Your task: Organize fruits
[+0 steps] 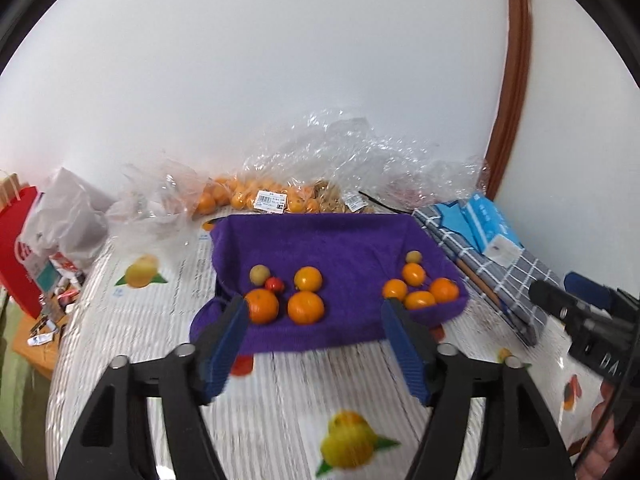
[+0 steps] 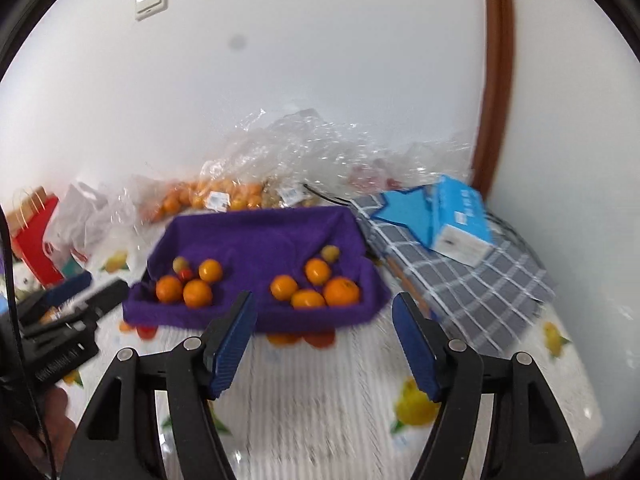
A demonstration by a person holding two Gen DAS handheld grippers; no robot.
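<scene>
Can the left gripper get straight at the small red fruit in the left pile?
Probably not cleanly: the left gripper is open and empty, but the small red fruit sits wedged behind a big orange, beside a yellowish fruit.

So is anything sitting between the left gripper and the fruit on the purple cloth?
Nothing visible does. The left gripper is open and empty, with only bare printed tablecloth and the purple cloth's front edge before the nearest oranges. The right gripper is likewise open with a clear line.
</scene>
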